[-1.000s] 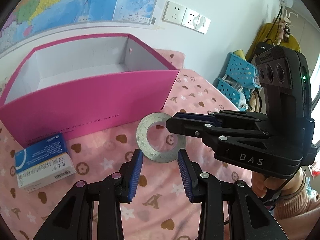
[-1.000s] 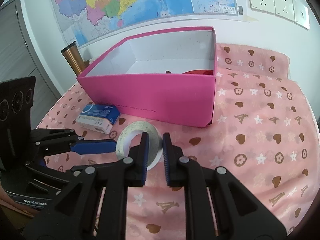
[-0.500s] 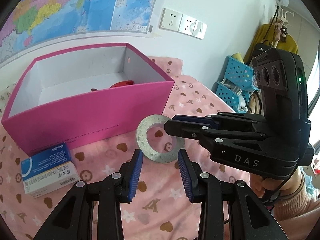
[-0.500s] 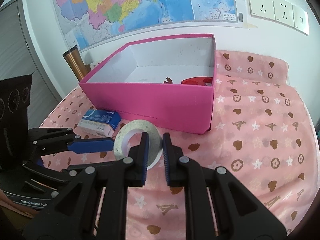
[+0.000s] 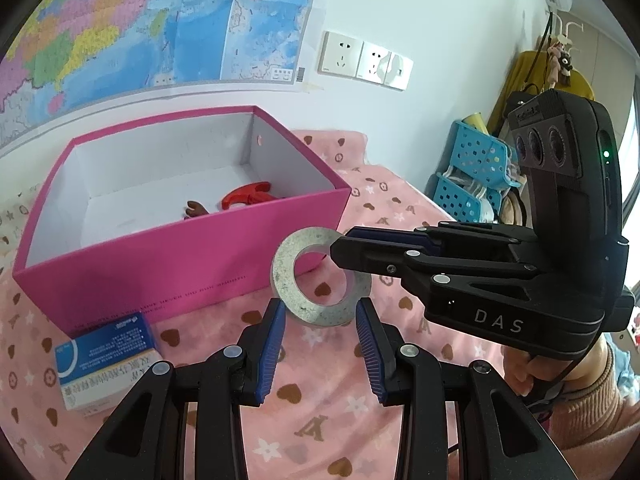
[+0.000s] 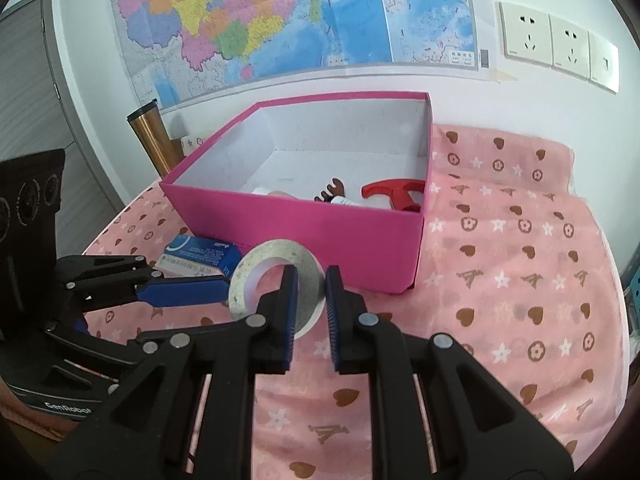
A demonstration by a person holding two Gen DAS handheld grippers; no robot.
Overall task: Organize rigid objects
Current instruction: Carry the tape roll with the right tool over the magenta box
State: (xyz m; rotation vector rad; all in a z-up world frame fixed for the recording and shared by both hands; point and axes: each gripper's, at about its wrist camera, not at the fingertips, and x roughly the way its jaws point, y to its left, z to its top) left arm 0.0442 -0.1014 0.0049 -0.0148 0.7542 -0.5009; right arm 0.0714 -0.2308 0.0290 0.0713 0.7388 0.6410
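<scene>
Tape roll (image 6: 276,280) tilted, hole facing cams; right claw (image 6: 310,304) clamped on rim, left claw (image 5: 320,330) open.

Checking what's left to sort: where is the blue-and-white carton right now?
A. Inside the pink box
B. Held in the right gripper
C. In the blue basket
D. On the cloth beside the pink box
D: the blue-and-white carton lies on the cloth, outside the pink box.

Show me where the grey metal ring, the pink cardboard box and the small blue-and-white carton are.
Grey metal ring (image 5: 320,312): left wrist view, on its lower flat rim.
Pink cardboard box (image 5: 160,272): left wrist view, on its near outer wall.
Small blue-and-white carton (image 5: 108,364): left wrist view, on its printed top face.
</scene>
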